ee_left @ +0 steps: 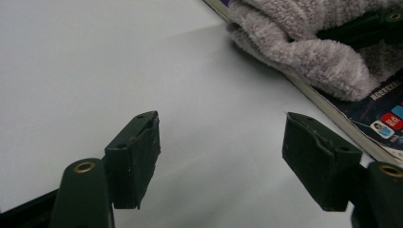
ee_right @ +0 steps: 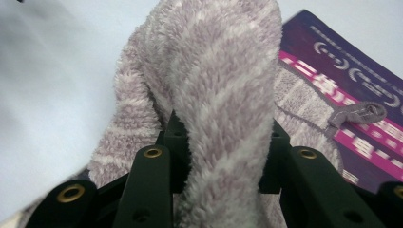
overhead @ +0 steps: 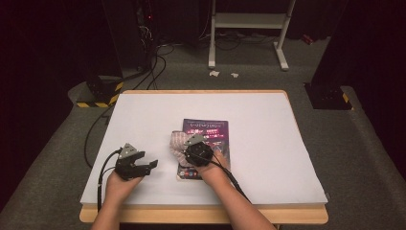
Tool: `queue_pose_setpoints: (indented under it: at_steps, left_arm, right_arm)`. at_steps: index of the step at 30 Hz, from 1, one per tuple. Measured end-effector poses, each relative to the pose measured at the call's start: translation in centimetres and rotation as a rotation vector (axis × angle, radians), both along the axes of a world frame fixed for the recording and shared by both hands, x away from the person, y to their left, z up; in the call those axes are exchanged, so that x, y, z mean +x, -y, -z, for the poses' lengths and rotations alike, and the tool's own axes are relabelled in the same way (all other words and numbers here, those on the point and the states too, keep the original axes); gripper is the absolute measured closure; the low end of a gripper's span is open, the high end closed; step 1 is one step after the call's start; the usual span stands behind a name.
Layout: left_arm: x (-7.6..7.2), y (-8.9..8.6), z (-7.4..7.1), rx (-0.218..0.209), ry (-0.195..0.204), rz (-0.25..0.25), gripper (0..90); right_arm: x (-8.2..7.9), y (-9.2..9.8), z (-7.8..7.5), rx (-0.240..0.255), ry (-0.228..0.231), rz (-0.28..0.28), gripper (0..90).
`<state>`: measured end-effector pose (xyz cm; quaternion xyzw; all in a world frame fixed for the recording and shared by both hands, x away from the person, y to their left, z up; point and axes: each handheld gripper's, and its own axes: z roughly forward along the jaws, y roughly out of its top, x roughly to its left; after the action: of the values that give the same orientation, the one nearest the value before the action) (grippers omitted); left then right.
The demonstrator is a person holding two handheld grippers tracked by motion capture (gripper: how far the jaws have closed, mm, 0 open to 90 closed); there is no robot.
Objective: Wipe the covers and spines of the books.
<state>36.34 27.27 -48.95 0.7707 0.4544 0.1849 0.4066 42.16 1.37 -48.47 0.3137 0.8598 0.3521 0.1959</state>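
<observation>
The right gripper point(ee_right: 223, 156) pinches a bunched towel point(ee_right: 214, 85) over the magazine point(overhead: 210, 132), apparently to wipe it — the left gripper point(ee_left: 221, 156), at nine o'clock, waits wide on the tabletop point(overhead: 268, 139).

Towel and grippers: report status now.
Right gripper clamped on striped towel, over the magazine. Left gripper open above bare table. Nothing in the way.
</observation>
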Motion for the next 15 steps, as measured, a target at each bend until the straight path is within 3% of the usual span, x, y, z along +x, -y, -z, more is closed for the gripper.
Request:
queue_pose_setpoints:
  at_steps: [5,15]
  left_arm:
    - [0.1,0.1,0.0,0.000,0.002,0.005,28.9]
    - [0.1,0.3,0.0,-0.002,0.000,0.010,28.9]
  right_arm:
    - [-0.1,-0.5,0.0,-0.003,0.006,-0.011,65.8]
    - [-0.2,4.0,0.1,-0.004,0.002,0.054,65.7]
